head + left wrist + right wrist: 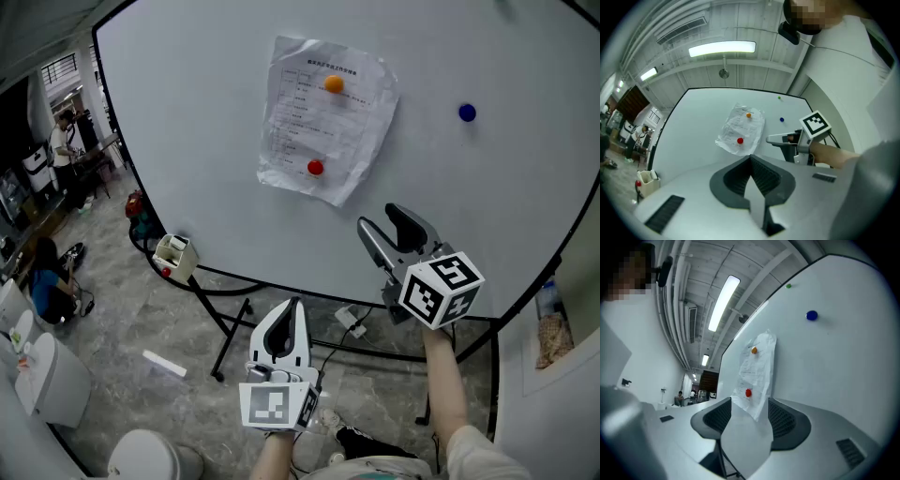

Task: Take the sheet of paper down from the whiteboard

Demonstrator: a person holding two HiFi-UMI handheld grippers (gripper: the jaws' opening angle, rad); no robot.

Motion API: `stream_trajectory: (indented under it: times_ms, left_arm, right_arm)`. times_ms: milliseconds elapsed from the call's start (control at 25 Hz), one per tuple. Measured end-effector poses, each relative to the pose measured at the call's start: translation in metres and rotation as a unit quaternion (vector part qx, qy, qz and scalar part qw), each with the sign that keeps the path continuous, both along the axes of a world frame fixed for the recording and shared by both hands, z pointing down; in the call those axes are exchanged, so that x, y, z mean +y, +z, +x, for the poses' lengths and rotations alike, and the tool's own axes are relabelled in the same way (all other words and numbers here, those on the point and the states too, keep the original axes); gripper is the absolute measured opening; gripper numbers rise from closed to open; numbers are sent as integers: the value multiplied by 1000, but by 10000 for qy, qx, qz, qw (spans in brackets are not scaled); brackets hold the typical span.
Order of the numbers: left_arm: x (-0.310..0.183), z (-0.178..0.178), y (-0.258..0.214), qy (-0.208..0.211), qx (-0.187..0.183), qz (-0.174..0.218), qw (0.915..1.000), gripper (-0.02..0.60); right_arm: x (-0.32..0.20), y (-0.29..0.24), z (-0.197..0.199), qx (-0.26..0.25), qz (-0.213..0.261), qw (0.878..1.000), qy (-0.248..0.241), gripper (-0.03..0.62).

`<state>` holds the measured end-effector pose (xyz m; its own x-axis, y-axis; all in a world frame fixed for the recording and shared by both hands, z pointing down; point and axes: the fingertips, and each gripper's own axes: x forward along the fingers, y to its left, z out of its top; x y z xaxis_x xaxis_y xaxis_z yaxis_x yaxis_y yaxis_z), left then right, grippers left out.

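Straight ahead of both tools, filling most of the head view: the whiteboard (487,216), upright on its stand. Up and to the left of the right tool (382,219), well above the left tool (293,311): the crumpled sheet of paper (323,127), lying against the board but lifting a little at its lower corner. Right tool spread wide with nothing between the pads, short of the board and clear of the sheet; in its own view, the sheet's lower corner lined up beyond the gap. Left tool closed tight on nothing, lower and further back, to the left of its partner. Smallest of all, three magnets: orange magnet (334,83) pinning the sheet near its top and red magnet (315,168) pinning it near the bottom edge, both up-left of the right tool; blue magnet (467,112) on bare board above and slightly right of it, holding nothing. Step in hand, by the look of it: the approach, with nothing yet loosened. Best to carry the open tool up-left onto that loose lower corner, or onto the red magnet first, coming in square to the board to slip one pad behind the paper rather than scrape across it. Worth opening the left tool and bringing it up too: one to steady the sheet, the other to pluck magnets, lower before upper, to avoid a drop or a tear. Gentle closing on such thin paper; no tugging against a pinned magnet.
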<state>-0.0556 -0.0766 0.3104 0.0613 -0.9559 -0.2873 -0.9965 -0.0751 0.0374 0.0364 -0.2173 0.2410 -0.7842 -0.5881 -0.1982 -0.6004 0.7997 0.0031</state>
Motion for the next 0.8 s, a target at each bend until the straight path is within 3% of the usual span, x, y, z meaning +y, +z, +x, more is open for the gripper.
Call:
stream_trajectory:
  times_ms: [240,440,720,800]
  left_arm:
    - [-91,11,-17,632,-362,432,9964,43]
    - [-151,25,-38,1105,-818,867,9867,43]
    - [-194,34,-40,1542,-1334,861,9752,43]
    - [-201,33,-43,1667,-1296,900,9733,43]
  right_arm:
    - [-51,-4,-16,64,23,9998,186,229]
    - [-58,-17,-27,-110,100,9999,5,229]
    - [-65,-19,-42,-79,275,9994,169,229]
    - [-64,-21,-45,-130,245,9996,65,229]
